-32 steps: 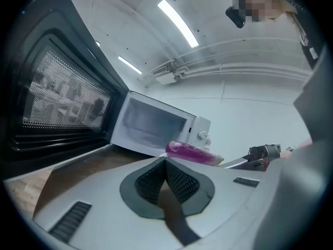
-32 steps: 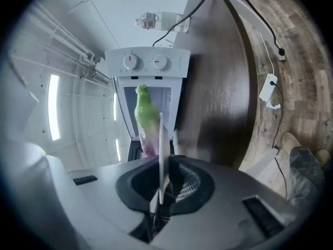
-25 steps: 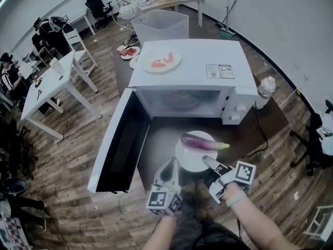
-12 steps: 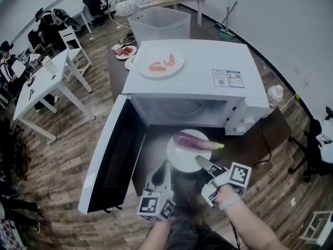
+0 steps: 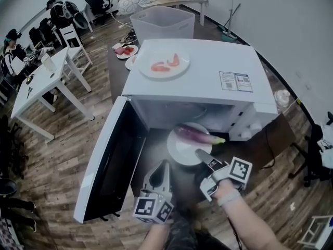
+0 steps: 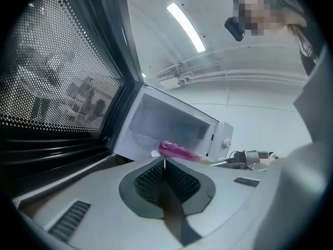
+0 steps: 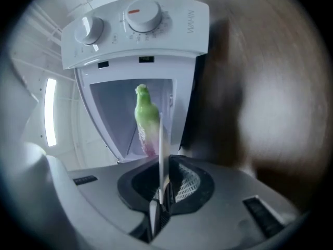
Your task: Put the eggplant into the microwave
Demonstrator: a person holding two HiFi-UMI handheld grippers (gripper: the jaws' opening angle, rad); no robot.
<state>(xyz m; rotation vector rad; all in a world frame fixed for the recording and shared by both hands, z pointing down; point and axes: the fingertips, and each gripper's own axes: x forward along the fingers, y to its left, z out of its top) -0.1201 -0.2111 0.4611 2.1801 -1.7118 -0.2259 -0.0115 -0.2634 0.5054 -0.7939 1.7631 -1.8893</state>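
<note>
Clamping the near rim of the white plate (image 5: 179,151), my right gripper (image 5: 199,153) holds it at frame centre. The eggplant (image 5: 195,135) lies on it, at the open microwave (image 5: 203,77) mouth. My left gripper (image 5: 165,164), lower centre, is closed and empty.

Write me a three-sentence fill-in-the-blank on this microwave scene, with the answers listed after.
1. The door of the microwave stands ____.
2. On the white plate lies a purple ____.
3. The right gripper is shut on the plate's rim; the left gripper is shut and holds ____.
Missing words: open; eggplant; nothing.
</note>
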